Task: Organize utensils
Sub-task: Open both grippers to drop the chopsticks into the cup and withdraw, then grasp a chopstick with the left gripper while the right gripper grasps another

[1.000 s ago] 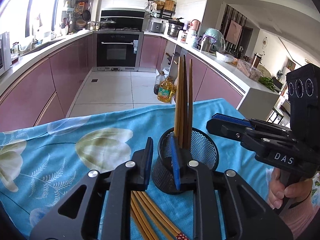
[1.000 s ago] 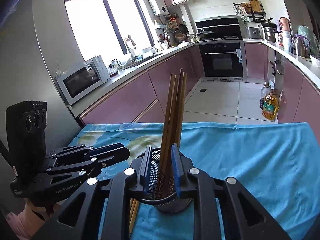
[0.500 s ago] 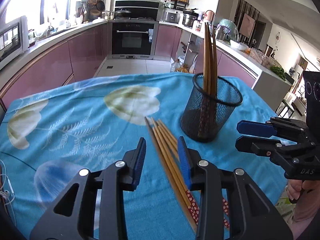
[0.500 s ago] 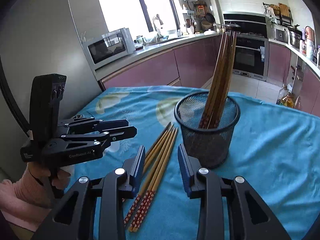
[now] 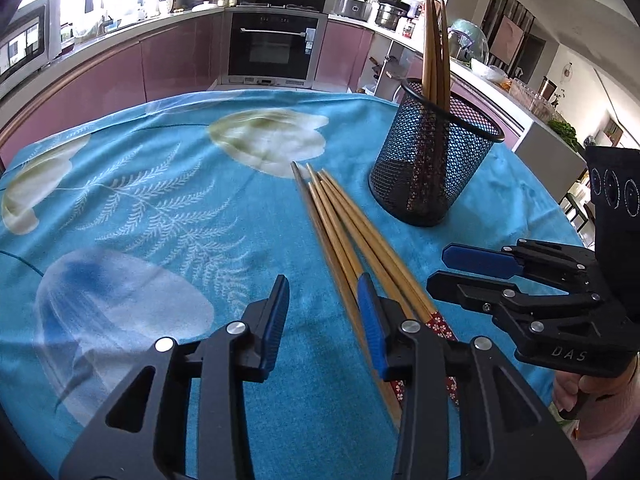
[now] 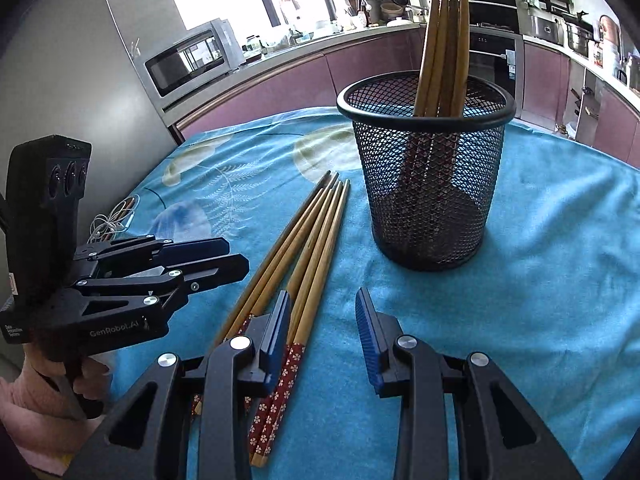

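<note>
A black mesh cup point(image 5: 434, 168) point(image 6: 426, 184) stands upright on the blue cloth and holds several wooden chopsticks point(image 5: 434, 36) point(image 6: 444, 36). Several more chopsticks point(image 5: 340, 224) point(image 6: 304, 248) with red patterned ends lie flat on the cloth beside the cup. My left gripper point(image 5: 323, 320) is open and empty, with its right finger over the loose chopsticks. My right gripper point(image 6: 322, 332) is open and empty, with its left finger over their red ends. Each gripper also shows in the other's view, the right point(image 5: 472, 270) and the left point(image 6: 224, 256).
The table wears a blue floral cloth point(image 5: 140, 208) point(image 6: 560, 264). A white cable point(image 6: 110, 222) lies at the table's left edge. Behind are purple kitchen cabinets, an oven point(image 5: 276, 46) and a microwave point(image 6: 188, 60).
Both grippers have drawn back from the mesh cup and come lower over the cloth. The loose chopsticks now lie under their fingers. Both jaws have opened wider.
</note>
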Action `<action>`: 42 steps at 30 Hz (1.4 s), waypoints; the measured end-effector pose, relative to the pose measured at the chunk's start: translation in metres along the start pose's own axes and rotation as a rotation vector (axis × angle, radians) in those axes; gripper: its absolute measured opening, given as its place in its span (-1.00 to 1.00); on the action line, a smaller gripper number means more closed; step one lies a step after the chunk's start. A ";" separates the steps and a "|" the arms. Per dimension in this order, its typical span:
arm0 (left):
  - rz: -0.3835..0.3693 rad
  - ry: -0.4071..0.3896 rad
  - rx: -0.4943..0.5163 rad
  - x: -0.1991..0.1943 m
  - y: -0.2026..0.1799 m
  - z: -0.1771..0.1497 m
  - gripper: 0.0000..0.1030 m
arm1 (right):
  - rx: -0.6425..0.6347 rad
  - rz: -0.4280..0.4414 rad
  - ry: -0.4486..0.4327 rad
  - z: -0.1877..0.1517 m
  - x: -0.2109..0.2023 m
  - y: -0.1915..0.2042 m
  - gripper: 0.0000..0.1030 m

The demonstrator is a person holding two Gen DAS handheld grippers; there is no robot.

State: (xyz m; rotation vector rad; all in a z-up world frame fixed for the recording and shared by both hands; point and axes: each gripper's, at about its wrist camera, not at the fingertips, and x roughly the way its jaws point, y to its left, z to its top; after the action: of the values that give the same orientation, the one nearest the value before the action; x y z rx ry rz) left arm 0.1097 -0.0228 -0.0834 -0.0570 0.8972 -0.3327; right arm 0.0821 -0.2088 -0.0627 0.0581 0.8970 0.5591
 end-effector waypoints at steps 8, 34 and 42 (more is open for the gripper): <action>0.019 0.023 0.011 0.008 -0.004 -0.001 -0.31 | 0.009 -0.027 0.010 0.001 0.008 -0.001 -0.39; 0.052 0.038 0.050 0.015 -0.005 0.004 -0.40 | -0.069 -0.106 0.039 0.008 0.025 0.013 -0.43; 0.060 0.047 0.065 0.024 -0.008 0.013 -0.57 | -0.058 -0.135 0.037 0.016 0.034 0.013 -0.64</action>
State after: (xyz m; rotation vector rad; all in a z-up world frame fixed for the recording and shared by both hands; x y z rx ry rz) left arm 0.1314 -0.0386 -0.0923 0.0377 0.9321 -0.3076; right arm 0.1052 -0.1785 -0.0733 -0.0655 0.9128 0.4613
